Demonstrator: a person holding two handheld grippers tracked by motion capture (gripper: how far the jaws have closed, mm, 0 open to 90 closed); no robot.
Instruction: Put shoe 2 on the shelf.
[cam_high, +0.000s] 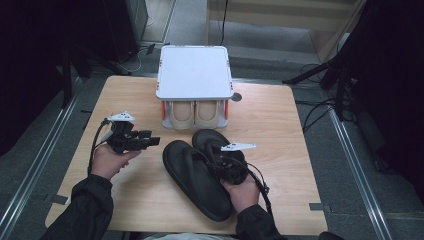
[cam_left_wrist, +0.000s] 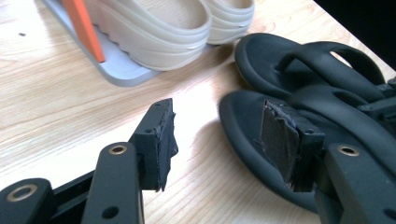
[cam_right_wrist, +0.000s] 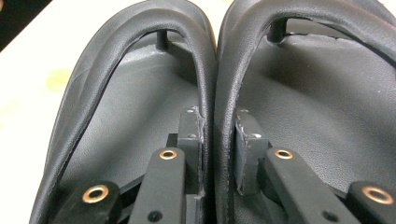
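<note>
Two black flip-flops lie side by side on the wooden table, one nearer me (cam_high: 192, 182) and one farther right (cam_high: 210, 139). My right gripper (cam_high: 220, 162) is shut on their two inner straps. In the right gripper view its jaws (cam_right_wrist: 218, 140) stand one inside each sandal, pinching the left sandal's strap (cam_right_wrist: 205, 79) against the right one's (cam_right_wrist: 229, 79). My left gripper (cam_high: 152, 141) hangs open left of the sandals with nothing between its pads. In the left gripper view it (cam_left_wrist: 219, 126) points at the toe of a flip-flop (cam_left_wrist: 243, 116).
A small shoe rack with a white top (cam_high: 194, 72) and orange posts (cam_left_wrist: 81, 25) stands at the table's far middle. A beige pair of shoes (cam_high: 195, 114) sits on its lower shelf. Bare tabletop (cam_high: 280, 120) lies to the right and at the front left.
</note>
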